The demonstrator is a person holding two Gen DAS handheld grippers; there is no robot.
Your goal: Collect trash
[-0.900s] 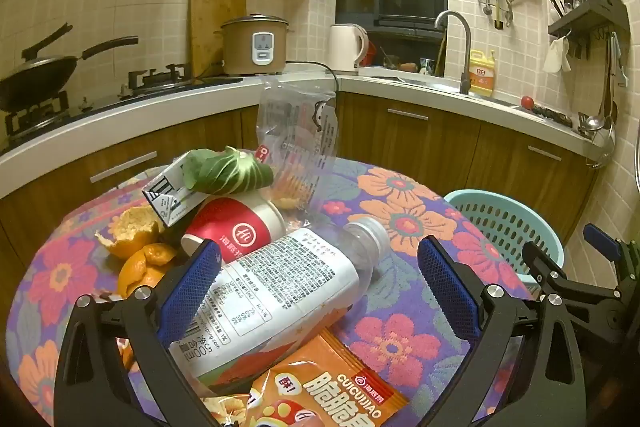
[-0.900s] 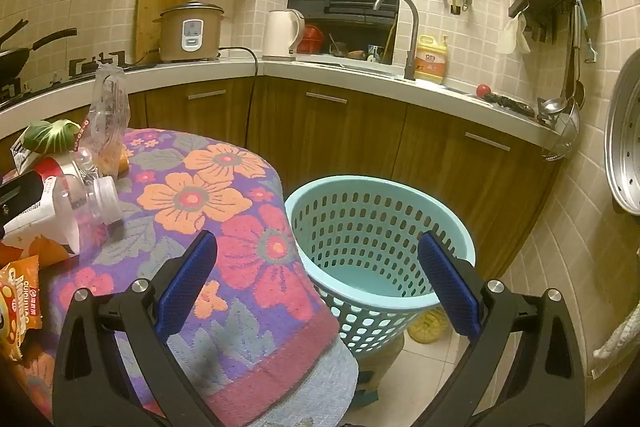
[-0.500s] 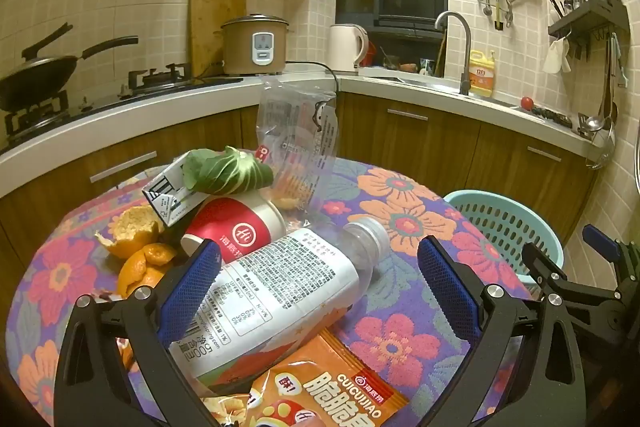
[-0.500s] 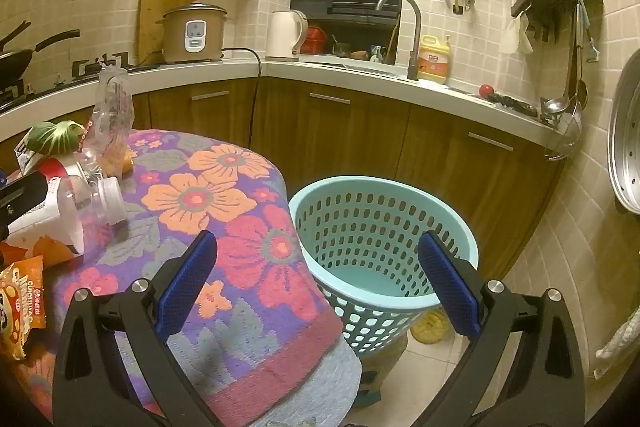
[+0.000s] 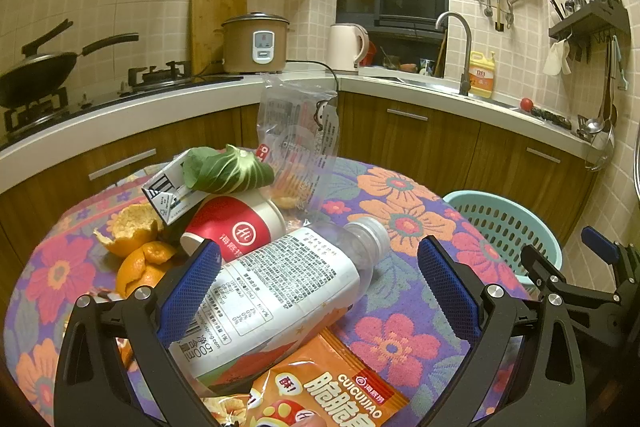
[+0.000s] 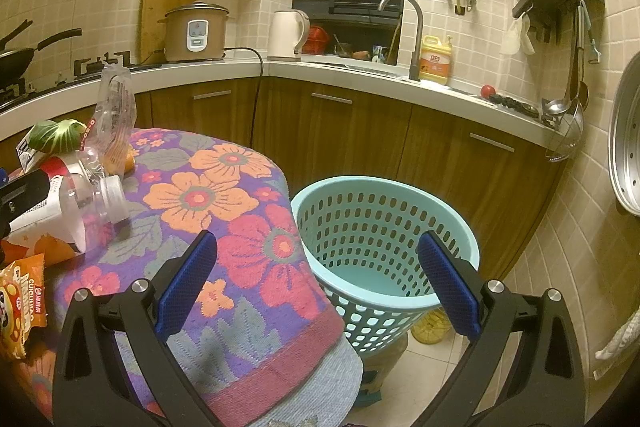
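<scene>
Trash lies piled on a round table with a flowered cloth (image 5: 400, 223). A clear plastic bottle (image 5: 280, 291) with a white label lies on its side between the fingers of my open left gripper (image 5: 320, 291). Behind it are a red paper cup (image 5: 236, 231), orange peels (image 5: 136, 251), a small carton (image 5: 168, 195) with a green leaf (image 5: 228, 171) on it, and a clear plastic bag (image 5: 300, 143). An orange snack packet (image 5: 320, 387) lies under the bottle. A light blue perforated basket (image 6: 384, 247) stands on the floor beside the table. My right gripper (image 6: 316, 279) is open and empty above the table's edge, next to the basket.
A kitchen counter (image 5: 420, 87) curves behind the table, with a rice cooker (image 5: 256, 43), kettle (image 5: 346, 47), sink tap (image 5: 460, 47) and stove with a wok (image 5: 40, 71). Wooden cabinets (image 6: 352, 135) stand close behind the basket. My right gripper shows at the right edge of the left wrist view (image 5: 592, 271).
The right wrist view has shifted slightly, so the table and basket sit a little more to the right. The left gripper and the trash have not moved.
</scene>
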